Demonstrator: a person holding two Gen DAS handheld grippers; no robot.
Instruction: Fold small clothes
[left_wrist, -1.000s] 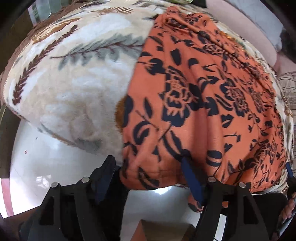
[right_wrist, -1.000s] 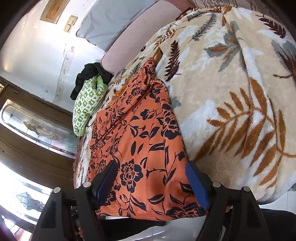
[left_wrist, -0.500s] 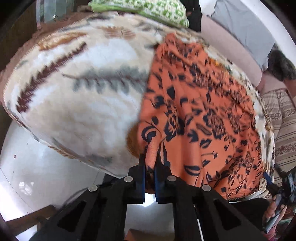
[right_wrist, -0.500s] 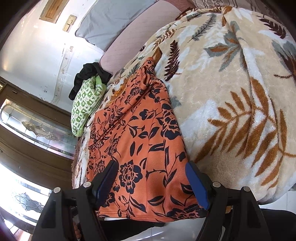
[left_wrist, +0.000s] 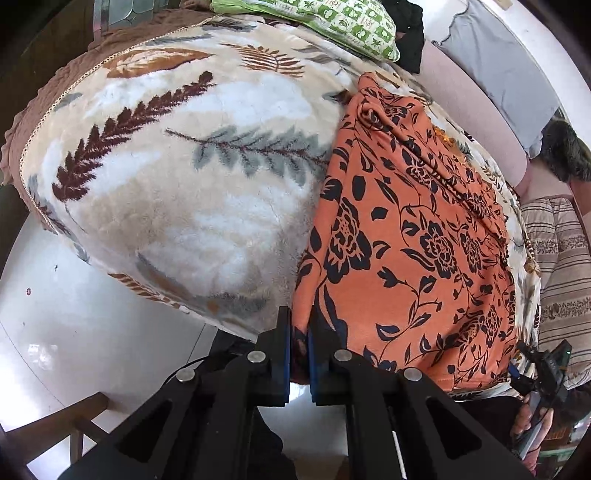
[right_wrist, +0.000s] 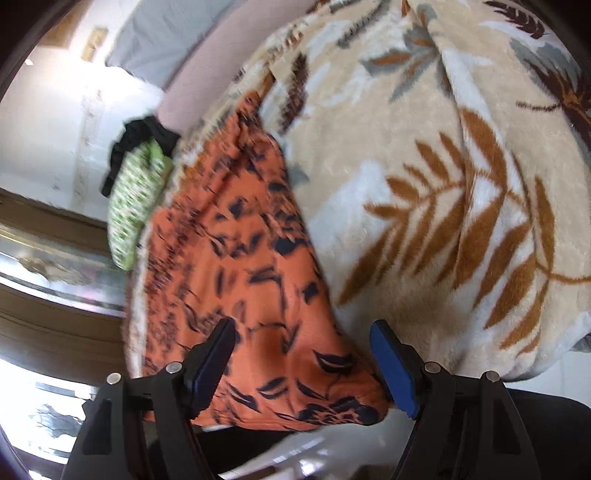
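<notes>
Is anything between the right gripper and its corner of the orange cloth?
Nothing visible. The right gripper is open, jaws either side of the orange cloth at its near corner on the blanket. The left gripper is already shut on the other corner.

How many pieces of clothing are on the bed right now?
1 is certain: the orange floral garment on the leaf-print blanket, one corner pinched by the left tool. A black heap by the green pillow may be more.

Motion blur smears the orange floral garment (right_wrist: 255, 280) and green pillow (right_wrist: 135, 206) in the right-wrist view.
</notes>
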